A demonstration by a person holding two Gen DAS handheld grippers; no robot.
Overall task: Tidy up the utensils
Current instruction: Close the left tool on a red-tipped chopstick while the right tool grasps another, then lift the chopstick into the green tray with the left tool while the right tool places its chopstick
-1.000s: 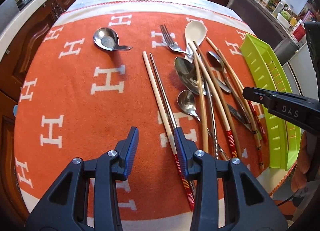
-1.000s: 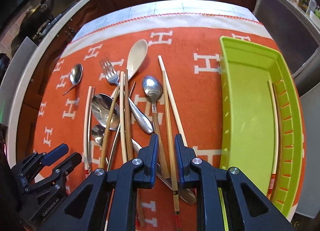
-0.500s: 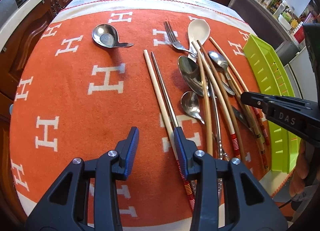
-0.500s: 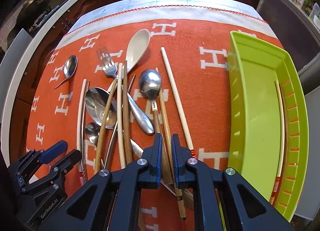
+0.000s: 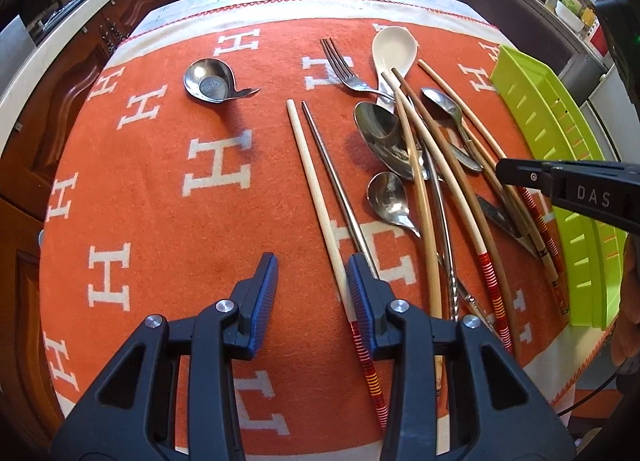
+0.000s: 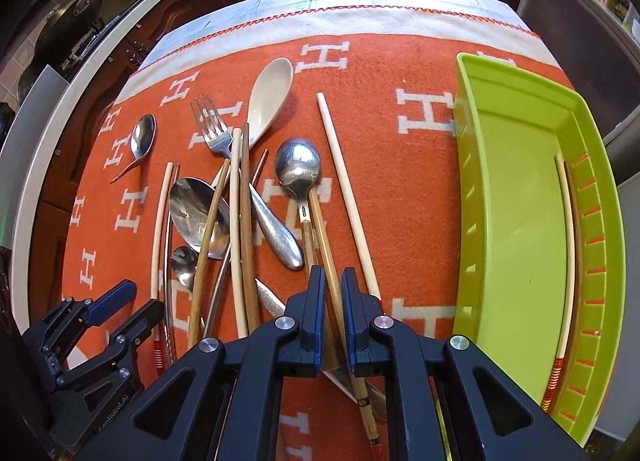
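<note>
Clamping down, the right gripper [image 6: 331, 293] has just been closing, jaws nearly shut on a brown chopstick [image 6: 322, 229] running straight ahead between them; the green tray [image 6: 516, 221] waits to its right. Lift cleanly, I'd say, clearing the spoon [image 6: 298, 165] alongside.
</note>
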